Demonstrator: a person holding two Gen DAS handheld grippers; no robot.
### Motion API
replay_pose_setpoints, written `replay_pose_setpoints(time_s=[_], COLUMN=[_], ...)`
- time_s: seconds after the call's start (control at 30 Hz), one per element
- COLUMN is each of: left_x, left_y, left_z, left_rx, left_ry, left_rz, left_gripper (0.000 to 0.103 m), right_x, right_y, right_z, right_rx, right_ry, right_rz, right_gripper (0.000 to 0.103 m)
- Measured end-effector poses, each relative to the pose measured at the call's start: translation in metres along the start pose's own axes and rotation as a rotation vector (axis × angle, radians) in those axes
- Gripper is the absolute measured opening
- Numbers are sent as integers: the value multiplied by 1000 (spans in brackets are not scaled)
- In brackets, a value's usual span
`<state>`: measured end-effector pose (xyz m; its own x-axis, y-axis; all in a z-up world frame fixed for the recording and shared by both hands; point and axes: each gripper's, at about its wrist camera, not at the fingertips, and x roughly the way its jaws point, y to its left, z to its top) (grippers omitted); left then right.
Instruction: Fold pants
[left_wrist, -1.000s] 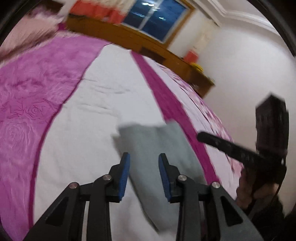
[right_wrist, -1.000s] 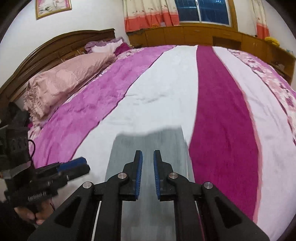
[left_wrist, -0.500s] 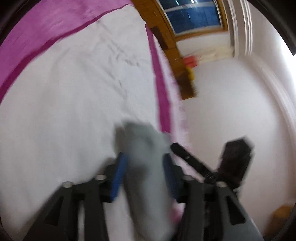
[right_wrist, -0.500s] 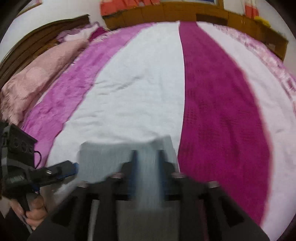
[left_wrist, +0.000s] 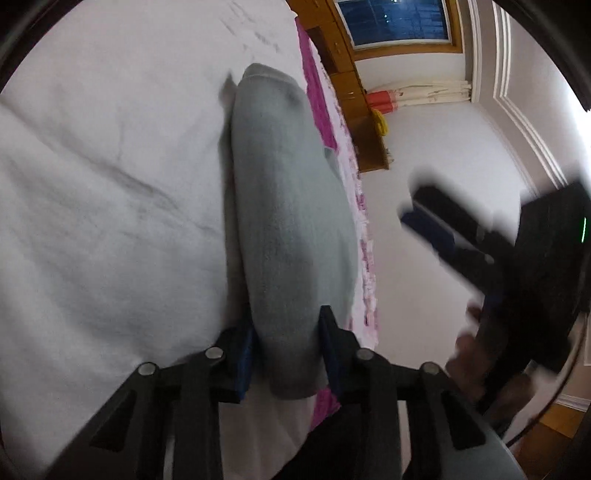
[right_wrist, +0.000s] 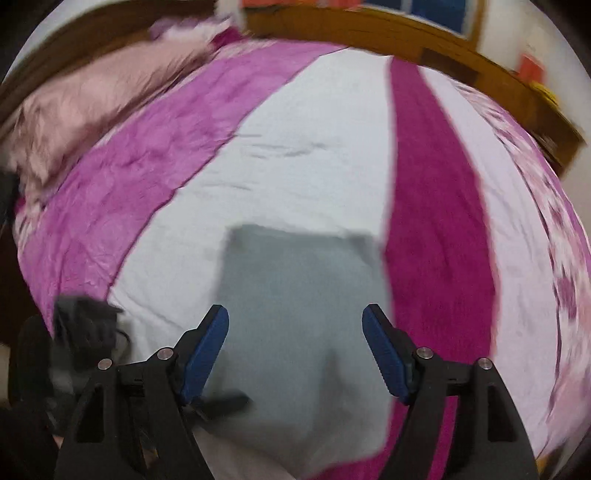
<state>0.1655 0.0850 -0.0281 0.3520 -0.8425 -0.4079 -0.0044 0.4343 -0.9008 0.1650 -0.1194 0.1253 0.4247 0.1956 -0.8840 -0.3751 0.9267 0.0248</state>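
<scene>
Bed (right_wrist: 303, 155) bears folded, seemingly grey pants (right_wrist: 299, 295).

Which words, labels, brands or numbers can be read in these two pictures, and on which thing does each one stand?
None can be read.
The grey pants, the bedspread and both grippers, left gripper and right gripper, show no print.

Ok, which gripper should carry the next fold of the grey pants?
Probably left: the left gripper has the grey pants between its closing jaws, while the right gripper has just opened above them.
</scene>
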Motion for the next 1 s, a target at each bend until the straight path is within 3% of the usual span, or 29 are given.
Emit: replay_pose_setpoints(time_s=[0.1, 0.17, 0.23, 0.3, 0.37, 0.4, 0.43, 0.53, 0.63, 0.73, 0.87, 1.0], left_x=[3, 4, 4, 3, 2, -6, -9, -6, -1, 4, -2, 27], left_y=[-9, -19, -24, -22, -19, -21, -24, -38, -56, -55, -51, -66], left_z=[-8, -9, -10, -9, -10, -24, -29, -37, -48, -53, -56, -55], left_rx=[76, 133, 154, 146, 117, 125, 142, 227, 327, 278, 285, 347], left_ry=[-12, -23, -36, -50, -45, -49, -58, -78, -79, -55, -46, -36], left_rz=[68, 129, 158, 166, 156, 162, 184, 267, 364, 348, 355, 399], left_gripper=[30, 31, 32, 32, 30, 29, 27, 24, 22, 19, 18, 17], right_x=[62, 99, 121, 131, 136, 135, 134, 128, 120, 116, 123, 126], right_y=[38, 68, 98, 109, 110, 106, 100, 81, 66, 56, 56, 53], right_z=[41, 49, 47, 44, 44, 47, 51, 61, 66, 69, 74, 74], right_rx=[-48, -127, -262, -293, -273, -242, -213, -111, -53, 47, 17, 13], right_ry=[304, 449, 497, 505, 510, 502, 495, 483, 458, 426, 417, 426], right_rz=[46, -57, -216, -308, -340, -351, -384, -316, -250, -240, -244, -195], right_gripper=[74, 74, 74, 74, 68, 52, 25, 10, 9, 8, 8, 9])
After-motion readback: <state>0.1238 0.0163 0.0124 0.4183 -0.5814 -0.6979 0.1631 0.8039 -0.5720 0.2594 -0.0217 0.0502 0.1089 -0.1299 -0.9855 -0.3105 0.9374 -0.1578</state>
